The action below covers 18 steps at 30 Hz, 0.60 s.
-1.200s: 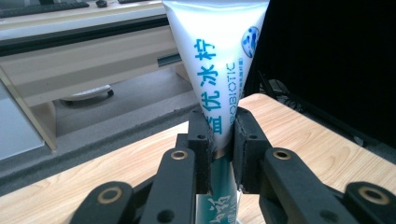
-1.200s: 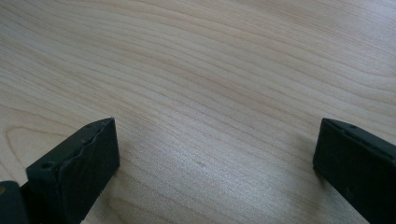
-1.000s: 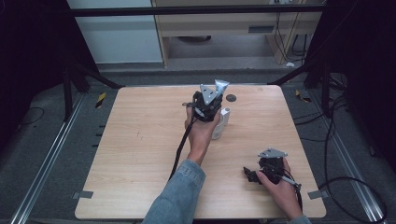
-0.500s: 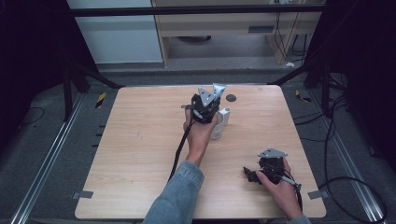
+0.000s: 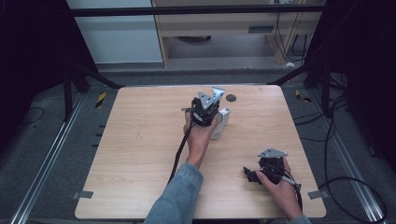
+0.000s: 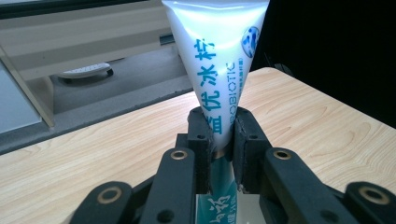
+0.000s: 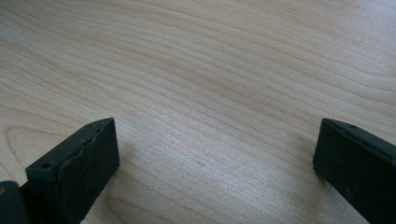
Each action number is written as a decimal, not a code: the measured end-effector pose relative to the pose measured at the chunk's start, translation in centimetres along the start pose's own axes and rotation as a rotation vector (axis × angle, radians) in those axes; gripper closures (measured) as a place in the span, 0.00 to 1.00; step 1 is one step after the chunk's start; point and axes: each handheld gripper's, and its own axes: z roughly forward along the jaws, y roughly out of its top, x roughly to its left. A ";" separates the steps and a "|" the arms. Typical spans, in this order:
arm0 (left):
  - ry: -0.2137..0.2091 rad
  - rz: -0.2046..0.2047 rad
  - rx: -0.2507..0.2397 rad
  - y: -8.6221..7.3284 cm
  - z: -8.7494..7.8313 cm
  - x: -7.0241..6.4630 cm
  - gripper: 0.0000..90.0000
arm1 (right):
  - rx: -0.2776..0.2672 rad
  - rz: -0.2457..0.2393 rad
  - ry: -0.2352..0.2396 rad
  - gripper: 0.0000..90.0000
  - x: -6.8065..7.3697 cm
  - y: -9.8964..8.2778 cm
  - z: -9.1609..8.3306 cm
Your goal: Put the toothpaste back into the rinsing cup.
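Pale wooden worktop (image 5: 140, 140) is seen under dark surroundings. At centre frame, the left gripper (image 5: 204, 109) is held with its jaws clenched on a white tube (image 6: 219, 70) printed in blue, stood up off the wood. At lower right, the right gripper (image 5: 254, 175) is rested low, jaws released and wide apart.
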 end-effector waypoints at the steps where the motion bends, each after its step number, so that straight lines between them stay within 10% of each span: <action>1: 0.001 0.000 0.002 -0.1 0.0 0.0 0.88 | 0.000 0.000 0.000 0.01 0.0 0.0 0.0; 18: 0.000 0.004 0.025 -1.1 0.5 0.0 0.88 | 0.000 0.000 0.001 0.01 0.0 0.0 0.0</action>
